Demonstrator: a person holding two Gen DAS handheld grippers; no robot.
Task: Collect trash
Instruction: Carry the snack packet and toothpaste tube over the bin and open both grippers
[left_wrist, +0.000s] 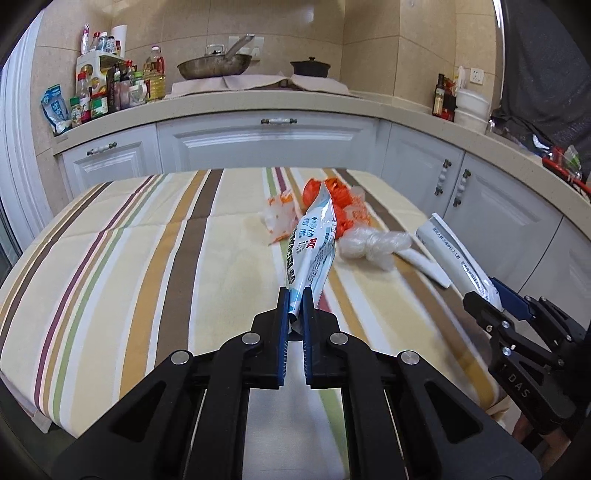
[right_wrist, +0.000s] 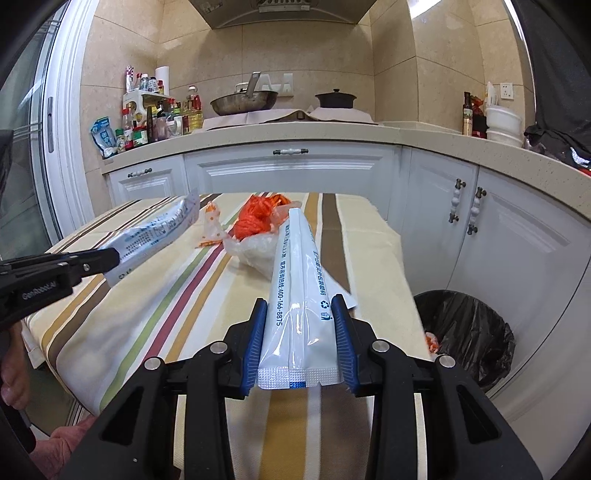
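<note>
Trash sits in both grips: your left gripper (left_wrist: 295, 314) is clenched on the tail of a blue-printed wrapper (left_wrist: 312, 251) raised off the striped tablecloth (left_wrist: 129, 258), and your right gripper (right_wrist: 299, 336) clamps a white pouch (right_wrist: 299, 280) by its sides. The black-lined bin (right_wrist: 469, 332) stands just off the table's right edge. Swing the pouch over its mouth before you let go, then bring the wrapper across. Orange bags (right_wrist: 258, 218) and clear plastic (left_wrist: 373, 245) remain on the cloth.
</note>
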